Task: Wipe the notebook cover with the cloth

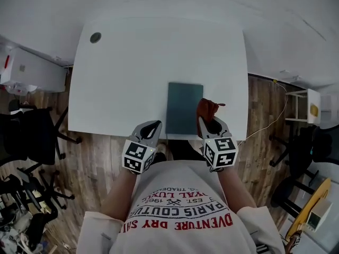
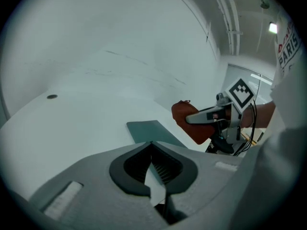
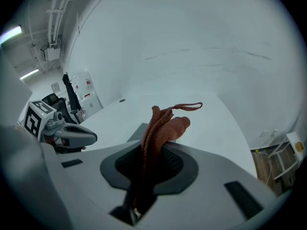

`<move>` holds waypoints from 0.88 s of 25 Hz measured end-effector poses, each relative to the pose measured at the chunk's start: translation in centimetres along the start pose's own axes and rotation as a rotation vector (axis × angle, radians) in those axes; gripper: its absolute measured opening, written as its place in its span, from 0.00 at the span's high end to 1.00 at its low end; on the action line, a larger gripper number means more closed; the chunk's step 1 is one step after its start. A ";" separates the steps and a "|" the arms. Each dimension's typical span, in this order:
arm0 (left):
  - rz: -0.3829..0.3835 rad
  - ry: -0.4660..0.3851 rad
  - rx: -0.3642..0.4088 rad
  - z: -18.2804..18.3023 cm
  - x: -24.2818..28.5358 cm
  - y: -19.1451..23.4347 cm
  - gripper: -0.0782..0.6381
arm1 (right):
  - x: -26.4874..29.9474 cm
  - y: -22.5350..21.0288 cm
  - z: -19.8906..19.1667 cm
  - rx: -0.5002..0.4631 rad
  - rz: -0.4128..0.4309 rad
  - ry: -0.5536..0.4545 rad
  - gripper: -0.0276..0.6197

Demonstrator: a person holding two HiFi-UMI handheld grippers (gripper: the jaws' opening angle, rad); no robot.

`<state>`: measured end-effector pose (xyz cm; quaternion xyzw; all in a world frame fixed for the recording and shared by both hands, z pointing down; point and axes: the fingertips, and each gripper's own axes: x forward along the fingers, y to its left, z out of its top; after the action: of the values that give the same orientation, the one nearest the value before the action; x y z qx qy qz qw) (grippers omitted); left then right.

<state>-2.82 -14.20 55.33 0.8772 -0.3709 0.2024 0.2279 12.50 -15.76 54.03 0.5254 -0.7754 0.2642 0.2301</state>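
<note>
Grips cloth [image 1: 206, 109] in right gripper [image 1: 207, 123] jaws, just beside notebook [image 1: 184, 109] on white surface [image 1: 132, 73]; holds left gripper [image 1: 151, 127] jaws together, empty, at surface's near edge.

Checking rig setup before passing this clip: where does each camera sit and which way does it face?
Head view: on the person's head, facing steeply down at table and notebook; shows forearms, shirt, left gripper, right gripper.
Left gripper view: on the left gripper, facing across the table toward the right gripper; own shut jaws, shirt edge.
Right gripper view: on the right gripper, facing the table's far end; own jaws shut on the cloth.
Shared: all three show the notebook; each gripper view shows the other gripper.
</note>
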 end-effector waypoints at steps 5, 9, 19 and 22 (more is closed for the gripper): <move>-0.032 0.098 -0.058 -3.0 3.3 0.3 0.88 | 2.1 -1.3 -1.1 0.016 0.032 0.053 0.84; -0.065 0.135 -0.109 -3.5 5.2 0.3 0.88 | 3.5 -2.5 -1.5 -0.003 0.018 0.076 0.84; -0.083 0.198 -0.094 -4.2 7.0 0.0 0.88 | 6.1 -1.4 -0.3 -0.012 0.068 0.089 0.84; -0.069 0.196 -0.080 -4.2 7.0 0.1 0.88 | 7.5 0.1 0.8 -0.025 0.107 0.082 0.84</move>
<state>0.87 -15.86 62.47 0.8556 -0.3242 0.2646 0.3047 9.76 -21.41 58.18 0.4689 -0.7955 0.2878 0.2537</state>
